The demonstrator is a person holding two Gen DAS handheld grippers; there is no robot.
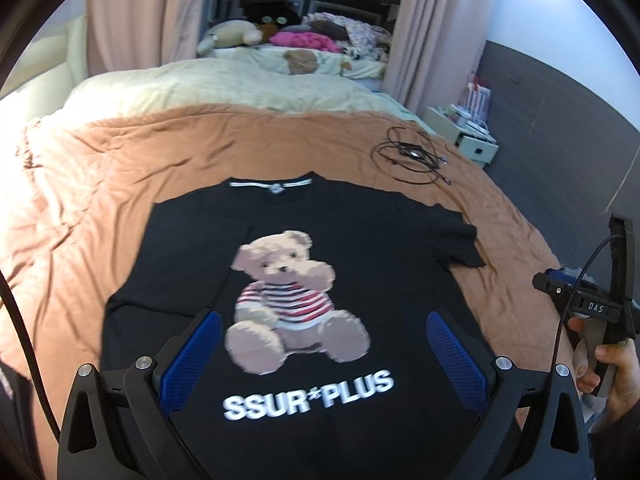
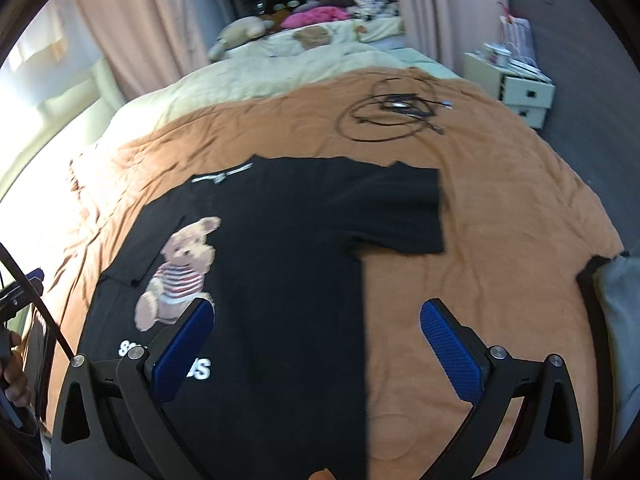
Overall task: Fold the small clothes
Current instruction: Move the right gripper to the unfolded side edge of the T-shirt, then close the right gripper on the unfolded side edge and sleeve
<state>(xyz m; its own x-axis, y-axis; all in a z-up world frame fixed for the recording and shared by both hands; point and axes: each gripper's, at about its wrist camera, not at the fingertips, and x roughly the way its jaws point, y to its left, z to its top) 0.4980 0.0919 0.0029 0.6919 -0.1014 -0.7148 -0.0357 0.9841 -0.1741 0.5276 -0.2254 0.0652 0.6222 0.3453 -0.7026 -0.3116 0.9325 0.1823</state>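
Note:
A black T-shirt [image 1: 360, 248] with a teddy bear print and white lettering lies flat, front up, on the brown bed cover [image 1: 120, 184]. Its left sleeve is folded in over the body; the right sleeve [image 2: 400, 212] lies spread out. My left gripper [image 1: 322, 354] hovers open above the shirt's lower middle, nothing between its blue pads. My right gripper [image 2: 316, 346] is open too, over the shirt's right side edge, half above bare cover. In the left wrist view the right gripper's body [image 1: 592, 304] and the hand holding it show at the right edge.
A coil of black cable [image 1: 412, 156] lies on the cover beyond the shirt. Cream bedding [image 1: 224, 84], plush toys [image 1: 228, 34] and pink clothes are further back. A white drawer unit [image 2: 516, 80] stands right of the bed. A grey cloth [image 2: 620, 308] shows at the right edge.

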